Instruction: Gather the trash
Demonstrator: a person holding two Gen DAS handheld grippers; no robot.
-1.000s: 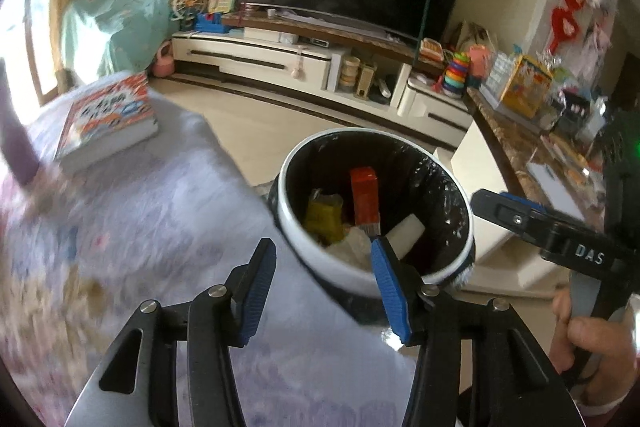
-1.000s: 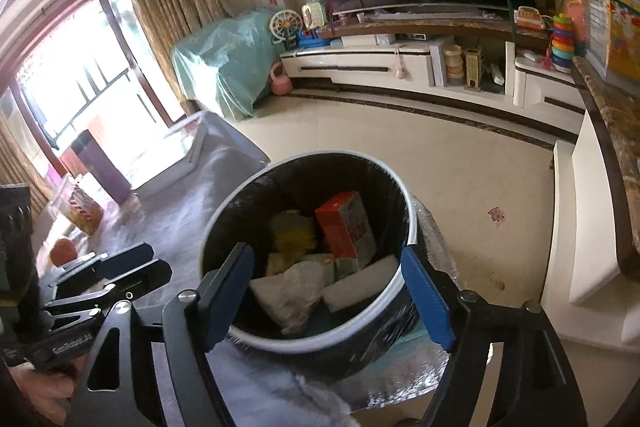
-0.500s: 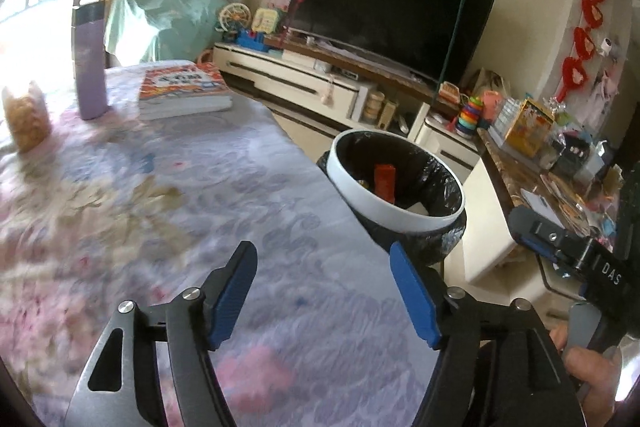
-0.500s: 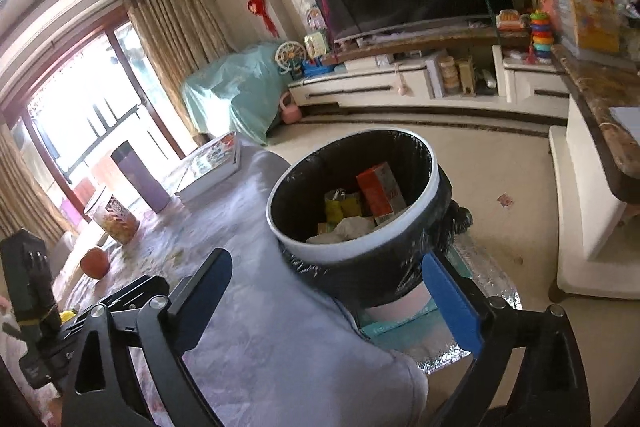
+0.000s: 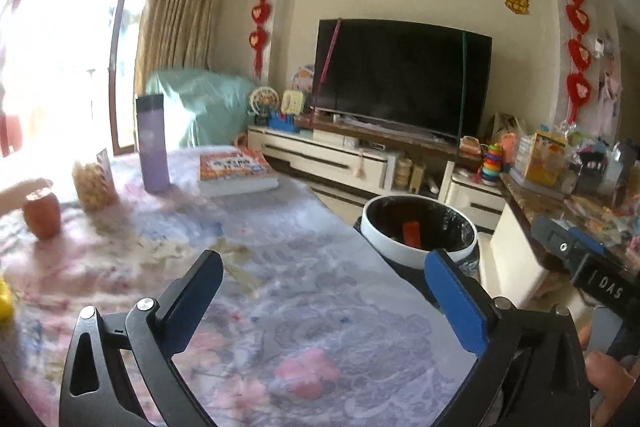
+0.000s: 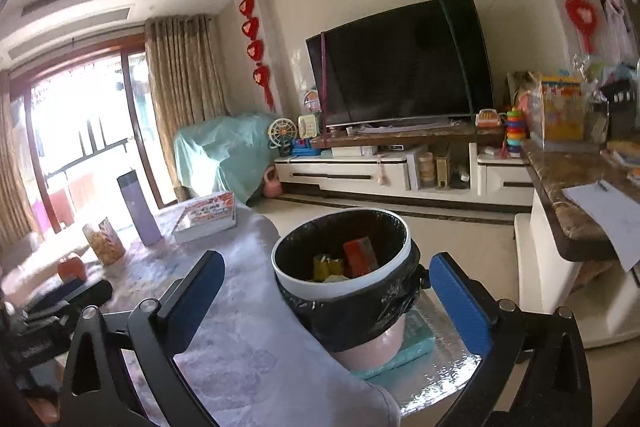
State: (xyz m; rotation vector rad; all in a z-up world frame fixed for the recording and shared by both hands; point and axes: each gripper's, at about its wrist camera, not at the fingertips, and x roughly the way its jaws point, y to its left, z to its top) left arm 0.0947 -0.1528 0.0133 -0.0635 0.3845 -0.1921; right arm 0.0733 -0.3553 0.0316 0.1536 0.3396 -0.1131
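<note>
A living room table (image 5: 304, 307) under a floral cloth, seen from two hand-held grippers. Far left on the table stand an apple (image 5: 41, 215), a bag of snacks (image 5: 93, 183) and a purple flask (image 5: 152, 143), the flask upright, with a thick book (image 5: 236, 171) lying flat just to its right. The left gripper (image 5: 320, 295) hangs above the near part of the cloth with its jaws spread wide and nothing between them. Past the table's right edge stands the trash bin (image 6: 344, 267), white-rimmed and lined with a black bag, on a teal mat on the floor; inside it lie a red carton (image 6: 360, 255), a yellow wrapper (image 6: 326, 267) and some pale crumpled paper. The right gripper (image 6: 326, 291) is held level with the bin, the bin framed between its blue-padded fingers (image 6: 460, 307) but not touched by them; its jaws too stand wide apart and hold nothing. At the far wall a dark television (image 6: 404, 67) sits on a low white cabinet (image 6: 360, 175), with a stone-topped counter (image 6: 568, 187) crowded with toys and boxes at the right.
</note>
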